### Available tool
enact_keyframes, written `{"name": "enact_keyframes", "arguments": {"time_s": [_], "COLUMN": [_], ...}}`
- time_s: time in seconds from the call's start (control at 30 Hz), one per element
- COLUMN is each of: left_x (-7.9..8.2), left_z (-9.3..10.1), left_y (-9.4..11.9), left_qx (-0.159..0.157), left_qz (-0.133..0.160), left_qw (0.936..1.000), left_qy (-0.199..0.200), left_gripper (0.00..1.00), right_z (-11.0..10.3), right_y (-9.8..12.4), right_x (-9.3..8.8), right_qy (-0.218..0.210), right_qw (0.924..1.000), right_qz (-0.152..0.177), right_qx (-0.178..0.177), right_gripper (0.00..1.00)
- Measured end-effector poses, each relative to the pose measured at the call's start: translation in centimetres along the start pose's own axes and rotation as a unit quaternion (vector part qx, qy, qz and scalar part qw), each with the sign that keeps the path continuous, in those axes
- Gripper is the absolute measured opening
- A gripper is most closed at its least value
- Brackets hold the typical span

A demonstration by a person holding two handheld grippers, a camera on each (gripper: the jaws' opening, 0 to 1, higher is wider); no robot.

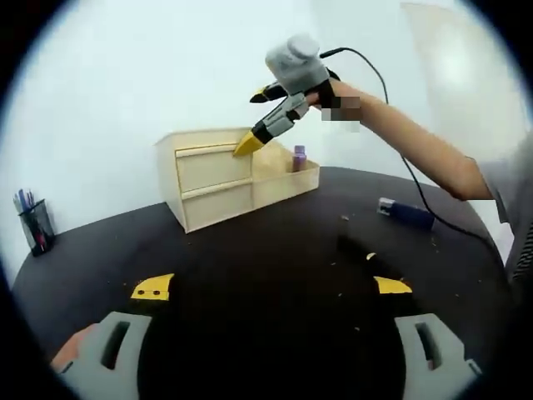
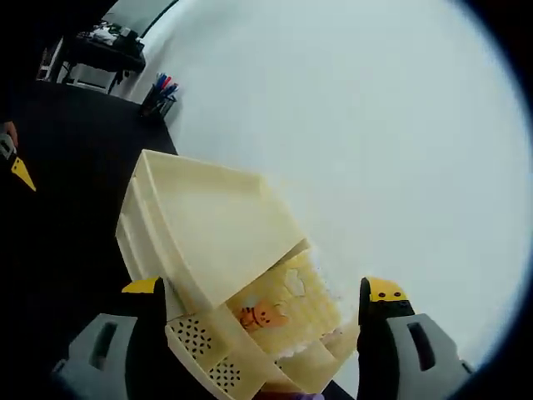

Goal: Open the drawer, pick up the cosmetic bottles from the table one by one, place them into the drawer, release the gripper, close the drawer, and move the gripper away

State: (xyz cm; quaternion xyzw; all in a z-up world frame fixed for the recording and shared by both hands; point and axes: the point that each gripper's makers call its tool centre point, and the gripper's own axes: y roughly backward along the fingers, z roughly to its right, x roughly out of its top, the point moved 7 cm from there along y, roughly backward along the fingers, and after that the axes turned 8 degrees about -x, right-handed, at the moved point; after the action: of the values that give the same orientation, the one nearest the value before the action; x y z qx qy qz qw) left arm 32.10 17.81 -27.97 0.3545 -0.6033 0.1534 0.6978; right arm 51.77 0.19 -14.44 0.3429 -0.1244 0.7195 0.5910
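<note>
A pale wooden drawer cabinet (image 1: 215, 177) stands on the black table (image 1: 275, 250), both of its drawer fronts flush. A purple cosmetic bottle (image 1: 299, 157) stands in the open tray on the cabinet's right side. A blue bottle (image 1: 405, 212) lies on the table to the right. My right gripper (image 1: 255, 119), held by a hand, hovers open, with one yellow tip at the upper drawer's top right corner. In the right gripper view my right gripper (image 2: 262, 288) looks down over the cabinet (image 2: 208, 225), jaws wide apart. My left gripper (image 1: 272, 287) is open and low over the table.
A black pen cup (image 1: 35, 225) stands at the table's far left, also seen as the pen cup (image 2: 158, 100) beyond the cabinet. A cable (image 1: 416, 179) trails from the right gripper across the table. A white wall rises behind. A dark shelf (image 2: 100, 50) is far off.
</note>
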Motion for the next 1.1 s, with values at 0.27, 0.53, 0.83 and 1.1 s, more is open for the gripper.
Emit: {"name": "enact_keyframes", "arguments": {"time_s": [0.27,0.53,0.83,1.1], "left_x": [-0.2,-0.5,-0.5,-0.5], "left_z": [-0.6,-0.4,-0.8,-0.6], "left_y": [0.0,-0.3,0.0,0.0], "left_qx": [0.006,0.007,0.016,0.019], "left_qz": [0.007,-0.004,0.006,0.007], "left_qw": [0.9998,0.9998,0.9992,0.9989], "left_qy": [0.017,0.019,0.037,0.041], "left_gripper": [0.87,0.87,0.87,0.87], "right_z": [0.1,0.4,0.7,1.2], "right_y": [4.4,8.8,13.6,15.8], "right_x": [0.3,0.8,0.9,0.6], "right_qy": [0.005,0.039,0.078,0.070], "right_qw": [0.9986,0.9948,0.9872,0.9820], "right_qz": [-0.006,0.013,0.021,0.038], "right_qx": [0.052,0.094,0.138,0.171], "right_gripper": [0.89,0.87,0.87,0.82]}}
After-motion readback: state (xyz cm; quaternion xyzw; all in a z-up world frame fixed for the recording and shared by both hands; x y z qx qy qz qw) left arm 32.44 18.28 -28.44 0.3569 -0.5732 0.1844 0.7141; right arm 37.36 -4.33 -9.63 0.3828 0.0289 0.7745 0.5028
